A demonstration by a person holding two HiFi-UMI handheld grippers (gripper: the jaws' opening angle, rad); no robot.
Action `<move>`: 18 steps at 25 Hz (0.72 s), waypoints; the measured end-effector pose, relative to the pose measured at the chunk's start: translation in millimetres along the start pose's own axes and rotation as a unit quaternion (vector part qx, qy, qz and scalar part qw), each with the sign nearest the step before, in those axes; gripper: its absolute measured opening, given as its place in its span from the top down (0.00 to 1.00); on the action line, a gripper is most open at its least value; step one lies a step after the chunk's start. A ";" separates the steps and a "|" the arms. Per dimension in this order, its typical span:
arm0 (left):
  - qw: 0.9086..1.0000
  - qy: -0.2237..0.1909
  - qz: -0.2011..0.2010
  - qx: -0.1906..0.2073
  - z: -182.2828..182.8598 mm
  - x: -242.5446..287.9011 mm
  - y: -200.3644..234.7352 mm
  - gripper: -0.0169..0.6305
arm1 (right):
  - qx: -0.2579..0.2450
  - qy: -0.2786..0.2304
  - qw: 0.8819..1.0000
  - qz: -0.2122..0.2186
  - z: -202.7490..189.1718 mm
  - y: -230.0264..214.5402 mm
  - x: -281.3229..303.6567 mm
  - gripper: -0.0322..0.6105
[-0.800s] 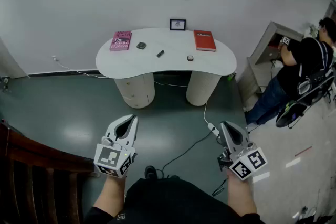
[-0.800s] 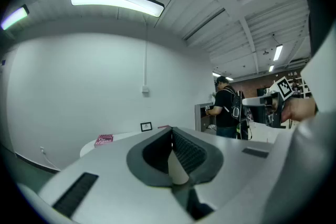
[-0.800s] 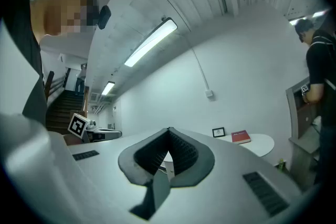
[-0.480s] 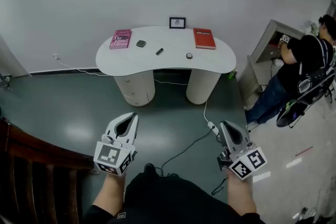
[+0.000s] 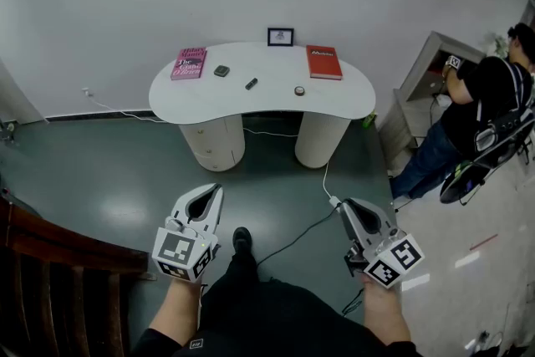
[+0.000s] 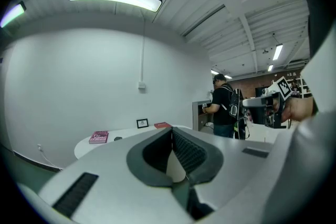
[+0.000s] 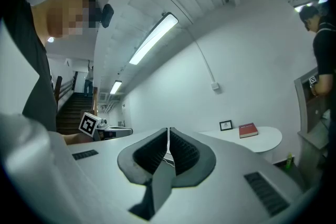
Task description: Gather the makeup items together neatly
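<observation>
Shoe [image 5: 242, 240] advanced a step toward table [image 5: 251, 109]. Left gripper [image 5: 212, 191]: jaws together, empty. Right gripper [image 5: 343, 206]: jaws together, empty. Makeup items: compact [image 5: 221, 71], tube [image 5: 252, 84], jar [image 5: 299, 91], lying apart mid-table between pink book [image 5: 190, 63] and red book [image 5: 323, 63]. Gathering judged not begun; all three remain. Book titles too small to read.

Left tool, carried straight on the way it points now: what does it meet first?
Nothing close: the way ahead of the shut, empty left tool looks free above the floor. Farther on, probably the white table, about at its front edge; depth is unclear.
</observation>
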State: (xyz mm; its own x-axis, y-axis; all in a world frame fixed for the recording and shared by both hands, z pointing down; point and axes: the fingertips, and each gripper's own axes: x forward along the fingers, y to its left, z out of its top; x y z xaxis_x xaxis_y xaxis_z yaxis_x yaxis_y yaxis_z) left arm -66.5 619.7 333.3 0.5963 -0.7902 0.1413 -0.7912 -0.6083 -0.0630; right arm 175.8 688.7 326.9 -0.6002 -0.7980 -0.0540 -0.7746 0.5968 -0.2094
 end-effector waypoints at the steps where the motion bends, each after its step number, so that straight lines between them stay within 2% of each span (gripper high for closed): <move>1: 1.000 0.000 0.001 -0.001 -0.6 5.6 4.8 0.95 | 0.007 0.002 1.000 0.002 -1.3 -3.4 5.8 0.89; 7: 1.000 0.003 0.002 -0.015 -11.4 45.4 45.8 0.95 | 0.040 0.018 0.999 -0.011 -12.0 -36.9 48.5 0.89; 18: 1.000 0.006 -0.007 -0.012 -2.4 125.0 176.4 0.95 | 0.057 0.024 0.998 -0.030 -1.3 -90.2 197.7 0.89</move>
State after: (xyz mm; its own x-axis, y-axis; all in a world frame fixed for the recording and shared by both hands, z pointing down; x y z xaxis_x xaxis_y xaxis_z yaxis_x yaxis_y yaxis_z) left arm -131.8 413.8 342.2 0.6057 -0.7808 0.1528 -0.7861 -0.6170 -0.0368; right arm 126.8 477.2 336.4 -0.5641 -0.8257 0.0085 -0.7834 0.5319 -0.3214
